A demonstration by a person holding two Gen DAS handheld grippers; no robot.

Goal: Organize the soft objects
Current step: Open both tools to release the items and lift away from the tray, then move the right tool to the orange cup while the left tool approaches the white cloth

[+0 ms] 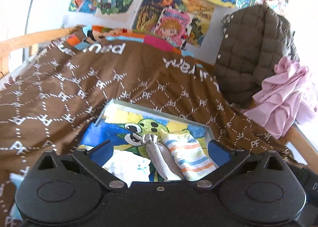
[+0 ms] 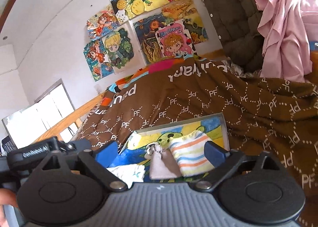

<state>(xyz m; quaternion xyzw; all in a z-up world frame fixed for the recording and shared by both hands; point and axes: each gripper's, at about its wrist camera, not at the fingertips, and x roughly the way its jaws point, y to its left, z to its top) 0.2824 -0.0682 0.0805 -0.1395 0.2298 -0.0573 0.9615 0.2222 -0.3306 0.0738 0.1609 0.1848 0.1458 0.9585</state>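
Note:
A shallow framed board (image 1: 159,110) (image 2: 224,127) painted with a green frog lies on the brown blanket. Three soft items rest on it side by side: a white patterned cloth (image 1: 129,165) (image 2: 129,171), a grey folded sock pair (image 1: 161,159) (image 2: 161,165) and a striped sock (image 1: 188,157) (image 2: 190,157). My left gripper (image 1: 160,148) hangs above and just short of them, open, its blue pads wide apart with nothing pinched. My right gripper (image 2: 161,151) is open in the same way over the same items. Neither touches the cloths.
The brown "PF" blanket (image 1: 79,91) (image 2: 258,117) covers the bed. A quilted olive jacket (image 1: 244,58) (image 2: 234,18) and a pink garment (image 1: 284,95) (image 2: 282,28) hang at the right. A wooden bed rail (image 1: 29,38) (image 2: 83,111) runs at the left, and drawings cover the wall. A hand (image 2: 6,199) shows at the lower left.

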